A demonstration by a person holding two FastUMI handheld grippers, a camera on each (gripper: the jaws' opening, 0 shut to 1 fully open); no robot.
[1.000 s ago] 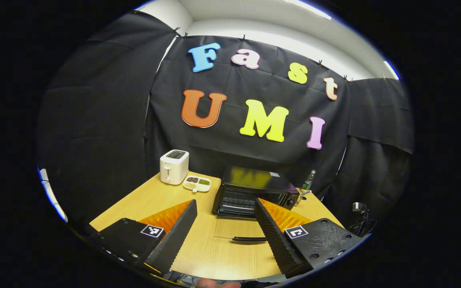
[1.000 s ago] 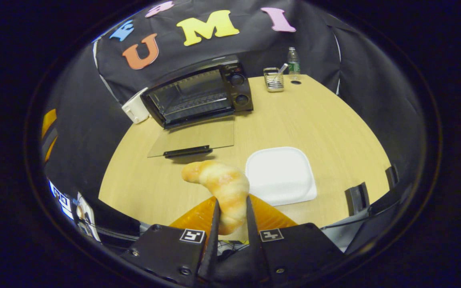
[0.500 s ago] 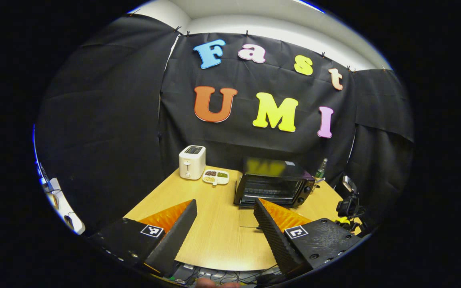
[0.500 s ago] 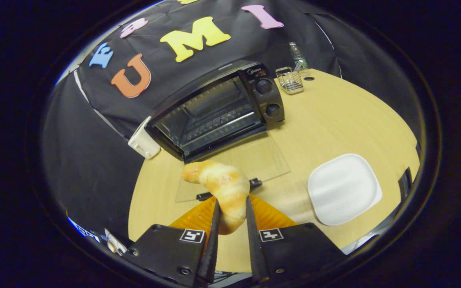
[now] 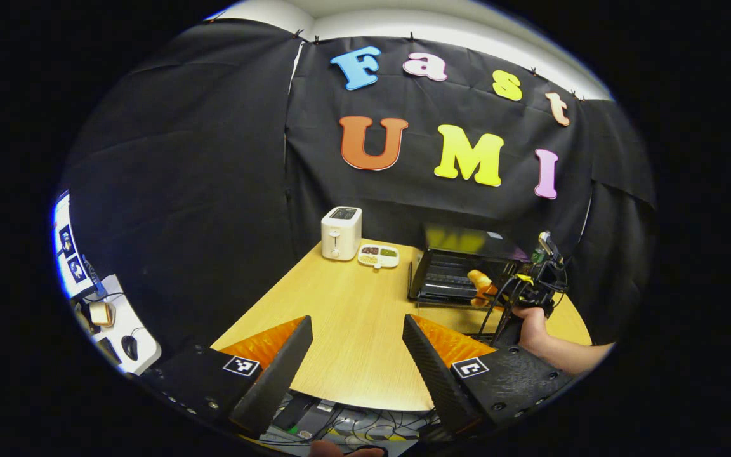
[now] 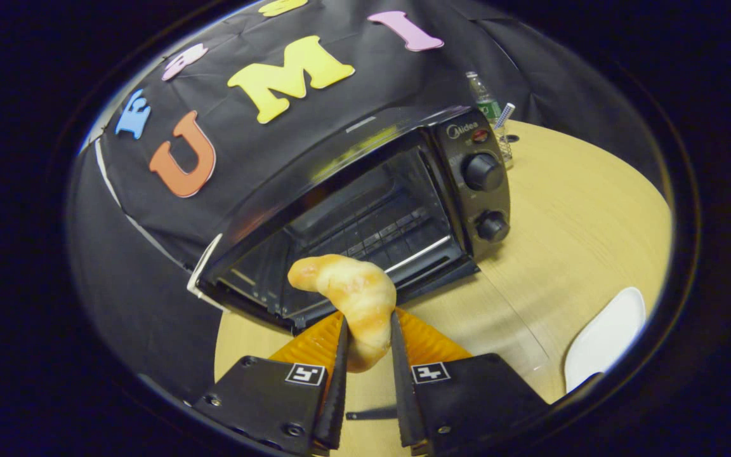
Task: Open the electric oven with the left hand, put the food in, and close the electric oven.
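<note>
The right gripper has both fingers pressed narrow against the lower half of a croissant, which sticks up and curls to the left between them. Just beyond the croissant, in the right gripper view, the electric oven stands open: its dark inside with the wire rack is exposed, and its glass door lies folded down flat over the table, with the door's dark handle near the fingers. The croissant is in front of the oven's mouth, close to it; whether its tip is past the opening cannot be told. Two knobs sit on the oven's right-hand panel. A white plate lies on the table to the near right, and a bottle stands at the far edge behind the oven. The left gripper is held wide with nothing between its fingers, back over the near edge of the table, well apart from the oven. In the left gripper view, the oven is at the far right of the table, with the croissant at its front, held there by the other gripper in a person's hand. A white toaster and a small divided dish stand at the far side, left of the oven.
</note>
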